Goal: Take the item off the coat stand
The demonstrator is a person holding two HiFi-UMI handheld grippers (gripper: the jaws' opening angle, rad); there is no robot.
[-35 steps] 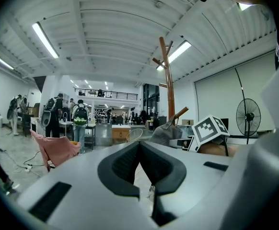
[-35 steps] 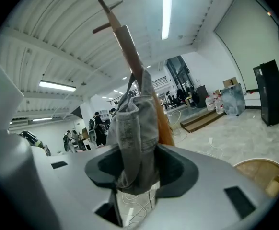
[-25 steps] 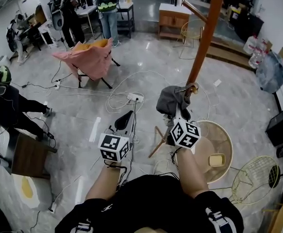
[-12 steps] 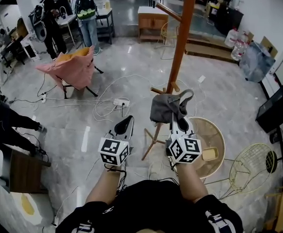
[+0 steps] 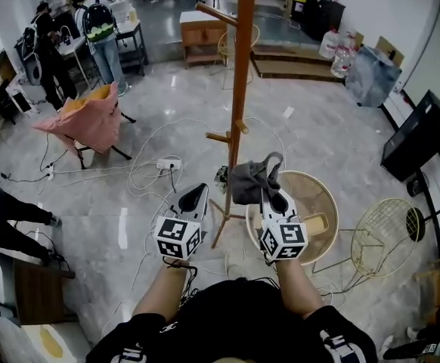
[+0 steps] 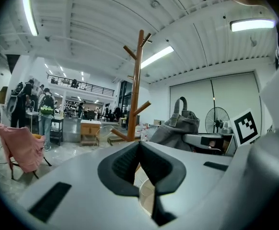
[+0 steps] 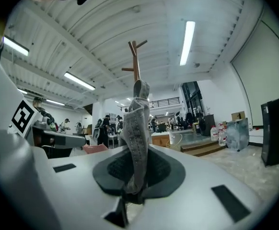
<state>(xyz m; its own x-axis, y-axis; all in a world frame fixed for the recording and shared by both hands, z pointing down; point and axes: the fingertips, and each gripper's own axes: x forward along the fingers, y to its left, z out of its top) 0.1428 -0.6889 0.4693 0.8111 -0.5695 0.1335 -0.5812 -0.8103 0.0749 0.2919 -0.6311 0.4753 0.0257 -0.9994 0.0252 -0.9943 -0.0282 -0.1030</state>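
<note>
The left tongs (image 5: 196, 191) are clenched on nothing. The tall brown wooden coat stand (image 5: 241, 89) now stands clear of the floppy grey fabric bag (image 5: 246, 183), which hung at its peg a second ago. The right tongs (image 5: 268, 192) grasp the bag, so it looks freed.

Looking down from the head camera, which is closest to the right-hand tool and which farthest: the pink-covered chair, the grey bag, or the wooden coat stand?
1. grey bag: gripped in the right tool, at its tip.
2. coat stand: just beyond the bag, slightly left.
3. pink-covered chair: far off to the left, across the floor.
</note>
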